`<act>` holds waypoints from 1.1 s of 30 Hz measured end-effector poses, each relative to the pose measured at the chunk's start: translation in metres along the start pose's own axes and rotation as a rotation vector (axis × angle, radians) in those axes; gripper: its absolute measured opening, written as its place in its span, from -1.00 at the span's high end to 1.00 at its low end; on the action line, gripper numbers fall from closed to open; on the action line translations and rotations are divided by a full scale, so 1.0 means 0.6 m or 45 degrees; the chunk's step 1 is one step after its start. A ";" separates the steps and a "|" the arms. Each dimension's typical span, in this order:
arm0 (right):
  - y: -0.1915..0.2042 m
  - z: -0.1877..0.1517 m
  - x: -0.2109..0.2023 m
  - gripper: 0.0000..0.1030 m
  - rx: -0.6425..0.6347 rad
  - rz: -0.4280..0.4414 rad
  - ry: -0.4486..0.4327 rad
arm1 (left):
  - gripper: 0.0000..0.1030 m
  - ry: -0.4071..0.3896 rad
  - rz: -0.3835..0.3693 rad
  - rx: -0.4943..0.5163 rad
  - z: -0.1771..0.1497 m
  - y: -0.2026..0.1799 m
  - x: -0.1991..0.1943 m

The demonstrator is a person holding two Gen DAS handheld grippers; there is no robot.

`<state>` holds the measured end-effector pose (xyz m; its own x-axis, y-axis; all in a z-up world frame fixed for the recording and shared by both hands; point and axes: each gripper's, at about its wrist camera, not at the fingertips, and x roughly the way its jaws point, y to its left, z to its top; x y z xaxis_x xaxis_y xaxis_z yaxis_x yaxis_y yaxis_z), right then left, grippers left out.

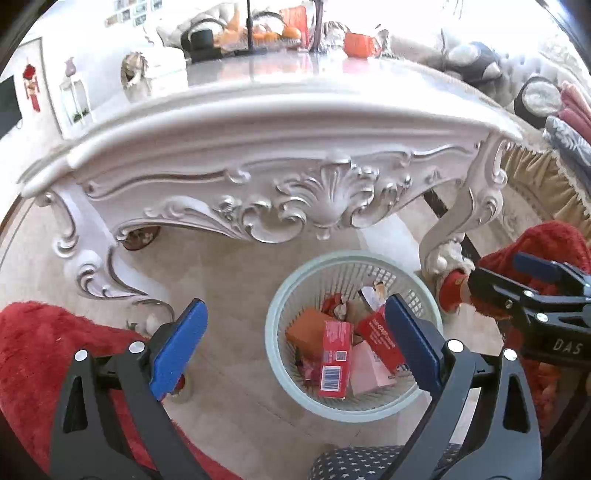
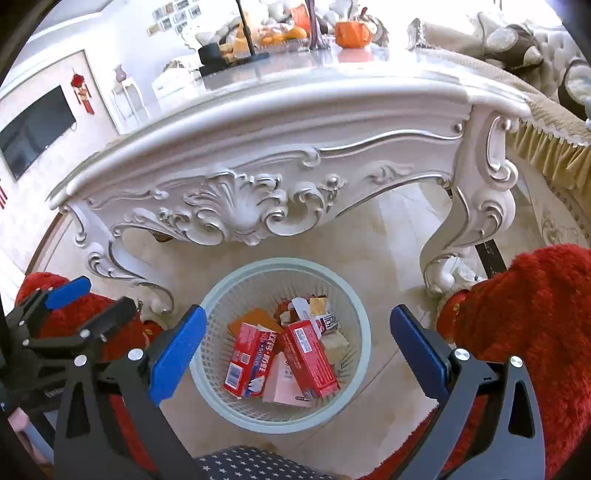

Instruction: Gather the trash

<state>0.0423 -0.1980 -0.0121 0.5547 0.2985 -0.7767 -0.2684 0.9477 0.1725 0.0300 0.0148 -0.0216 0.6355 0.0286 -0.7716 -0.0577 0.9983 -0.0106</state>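
Observation:
A pale green mesh waste basket [image 1: 280, 295] [image 2: 218, 295] stands on the floor in front of the ornate white table. It holds several pieces of trash: red cartons [image 1: 334, 358] [image 2: 310, 354], an orange box [image 1: 306, 328] [image 2: 255, 319], a pink box [image 1: 365, 369] [image 2: 282, 380] and wrappers. My left gripper [image 1: 295, 343] is open and empty above the basket's left side. My right gripper [image 2: 299, 350] is open and empty, straddling the basket from above. The right gripper also shows in the left wrist view [image 1: 532, 280], and the left gripper in the right wrist view [image 2: 74, 299].
The carved white table [image 1: 258, 122] [image 2: 295, 110] rises just behind the basket, its leg [image 1: 454, 229] [image 2: 450, 251] at the basket's right. An orange cup [image 2: 351, 33], fruit and a black pot sit on top. Red fuzzy slippers [image 1: 33, 354] [image 2: 535, 314] flank the basket.

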 end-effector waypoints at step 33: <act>0.004 -0.003 -0.036 -0.86 -0.028 -0.075 -0.077 | -0.82 -0.070 0.020 0.074 -0.013 -0.040 -0.031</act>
<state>0.0283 -0.2025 0.0039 0.6164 0.2495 -0.7468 -0.2508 0.9613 0.1141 0.0133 -0.0099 -0.0121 0.6765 0.0457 -0.7351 -0.0242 0.9989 0.0399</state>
